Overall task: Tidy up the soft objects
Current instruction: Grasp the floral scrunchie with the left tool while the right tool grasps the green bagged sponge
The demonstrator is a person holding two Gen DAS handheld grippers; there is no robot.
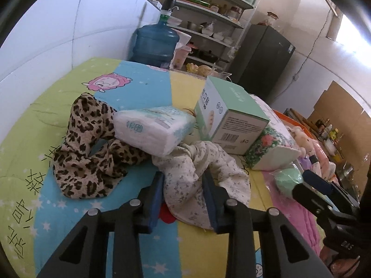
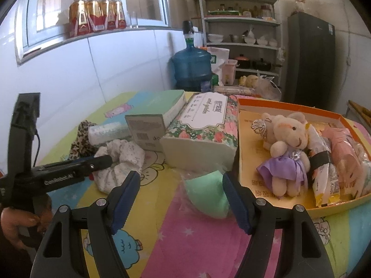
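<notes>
A white floral cloth (image 1: 185, 176) lies crumpled on the colourful cartoon tablecloth (image 1: 104, 88), and my left gripper (image 1: 182, 178) is shut on a fold of it. The right wrist view shows the same gripper (image 2: 102, 161) from the side, tip on the cloth (image 2: 123, 162). A leopard-print cloth (image 1: 88, 148) lies to the left of it, partly under a white tissue pack (image 1: 153, 127). My right gripper (image 2: 180, 176) is open around a mint-green soft pad in clear wrap (image 2: 206, 192), with its pads apart from the pad. An orange tray (image 2: 289, 107) on the right holds a teddy bear in a purple dress (image 2: 285, 143).
A green box (image 1: 231, 115) leans on a floral tissue pack (image 2: 204, 129) behind the cloths. Snack packets (image 2: 324, 173) and a pink bundle (image 2: 345, 157) fill the tray's right side. Beyond the table stand a blue water jug (image 2: 192, 64), shelves (image 2: 241, 44) and a dark fridge (image 2: 310, 60).
</notes>
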